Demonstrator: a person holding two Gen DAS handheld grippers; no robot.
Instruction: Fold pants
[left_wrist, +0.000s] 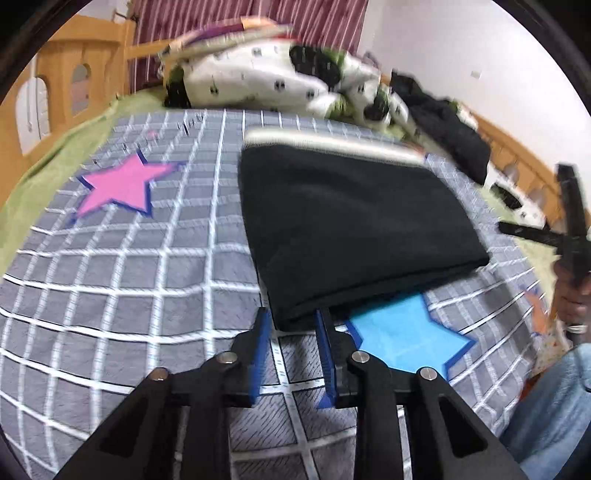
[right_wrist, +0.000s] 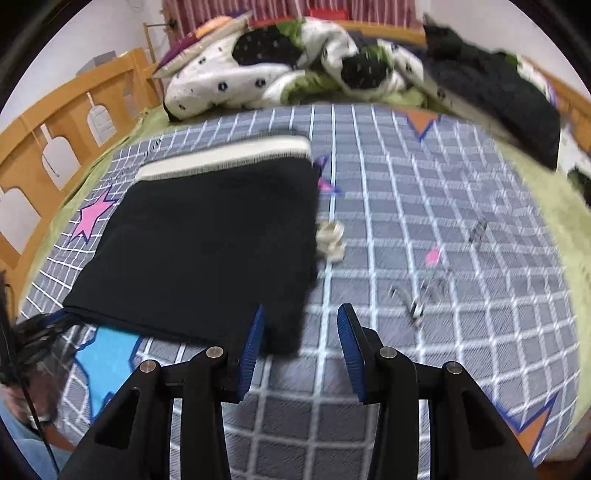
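Lay folded just ahead, pants (left_wrist: 354, 221), long axis running away toward the waistband, near edge between the parted left tongs (left_wrist: 293, 326), near right corner by the parted right tongs (right_wrist: 301, 334).

Motion blur softens both views, the blue star (left_wrist: 402, 332) on the grid blanket (left_wrist: 147, 266) lies partly hidden under the folded black pants (left_wrist: 354, 229), and small objects (right_wrist: 424, 291) near the blanket's right edge are too smeared to identify.
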